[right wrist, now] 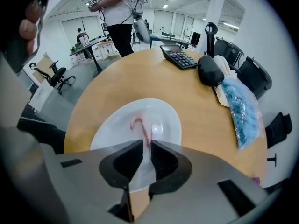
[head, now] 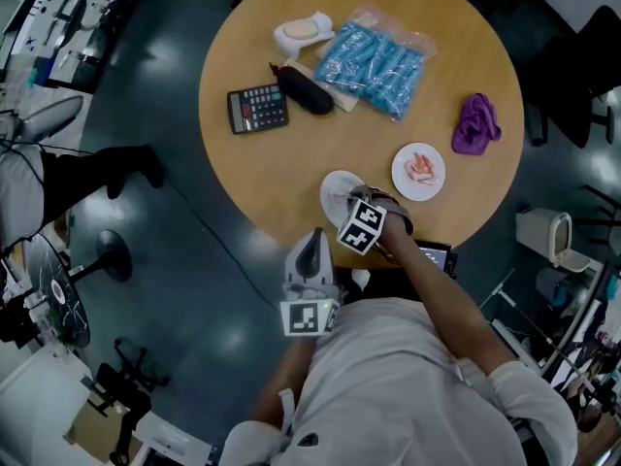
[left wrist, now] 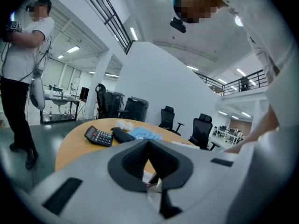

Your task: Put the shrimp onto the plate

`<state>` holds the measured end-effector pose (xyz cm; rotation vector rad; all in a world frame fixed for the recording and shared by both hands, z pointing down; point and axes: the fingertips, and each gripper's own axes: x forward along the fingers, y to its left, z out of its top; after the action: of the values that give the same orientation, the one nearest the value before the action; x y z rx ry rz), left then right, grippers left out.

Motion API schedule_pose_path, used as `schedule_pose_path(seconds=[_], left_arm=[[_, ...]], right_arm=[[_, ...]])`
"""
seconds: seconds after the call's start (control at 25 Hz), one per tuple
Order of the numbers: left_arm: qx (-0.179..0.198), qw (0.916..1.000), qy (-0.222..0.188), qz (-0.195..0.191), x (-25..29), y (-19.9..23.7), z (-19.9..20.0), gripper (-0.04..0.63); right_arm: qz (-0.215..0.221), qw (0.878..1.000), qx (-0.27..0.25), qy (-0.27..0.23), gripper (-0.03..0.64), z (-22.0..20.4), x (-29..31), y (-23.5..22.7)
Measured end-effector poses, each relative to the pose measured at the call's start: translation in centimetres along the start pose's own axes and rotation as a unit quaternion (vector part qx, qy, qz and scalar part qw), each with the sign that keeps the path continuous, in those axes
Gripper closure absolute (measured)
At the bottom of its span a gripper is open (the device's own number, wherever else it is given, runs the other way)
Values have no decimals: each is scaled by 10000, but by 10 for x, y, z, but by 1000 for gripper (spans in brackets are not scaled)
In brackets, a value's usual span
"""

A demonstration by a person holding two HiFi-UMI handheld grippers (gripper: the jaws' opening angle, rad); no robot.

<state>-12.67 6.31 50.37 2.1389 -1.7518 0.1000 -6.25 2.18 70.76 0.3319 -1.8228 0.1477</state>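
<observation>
Two white plates sit on the round wooden table. One plate lies under the right gripper, close to the table's lower edge in the head view. The second plate, just to its right, carries a pink heap too small to count. There is one calculator, one black pouch, one blue packet and one purple cloth, all in the table's upper half.

The shrimp is pale pink, thin and hooked at its far end. The right gripper's jaws stand a narrow slit apart, nipping its near end, and the rest hangs over the plate's middle.

The left gripper has its jaws drawn together with nothing between them. In the head view it sits at lower centre, off the table and over the dark floor.

Bare wood stretches between the calculator and the plates. The lower edge curves away right behind both plates.
</observation>
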Motion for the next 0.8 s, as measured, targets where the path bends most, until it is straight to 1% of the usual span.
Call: schedule_pose_path(seconds=[0.12,0.28,0.4,0.48,0.6,0.72,0.8], left_arm=[[8,10000,-13,-44,1,1,1,588],[-2,9999,-2,-101,3,3,1,588],[0,9999,35,-141,7,3,-1,588],[14,9998,63,-171,10,1,-1,588],[63,9996,64,-254,16,-6,1,588],[109,9993,85,-344,23,-15,2,588],[138,9990,140,-398,27,-22,0,588]], right_arm=[[30,10000,-34,11,580,2,1,3],[41,10000,-10,24,586,-1,-5,5],[71,9998,181,-103,586,-9,-21,4],[103,9986,456,-231,586,-19,-35,1],[-28,9949,979,-261,586,-52,-59,-17],[-288,9894,1422,10,586,-101,-69,-42],[-332,9849,1690,172,586,-129,-68,-54]])
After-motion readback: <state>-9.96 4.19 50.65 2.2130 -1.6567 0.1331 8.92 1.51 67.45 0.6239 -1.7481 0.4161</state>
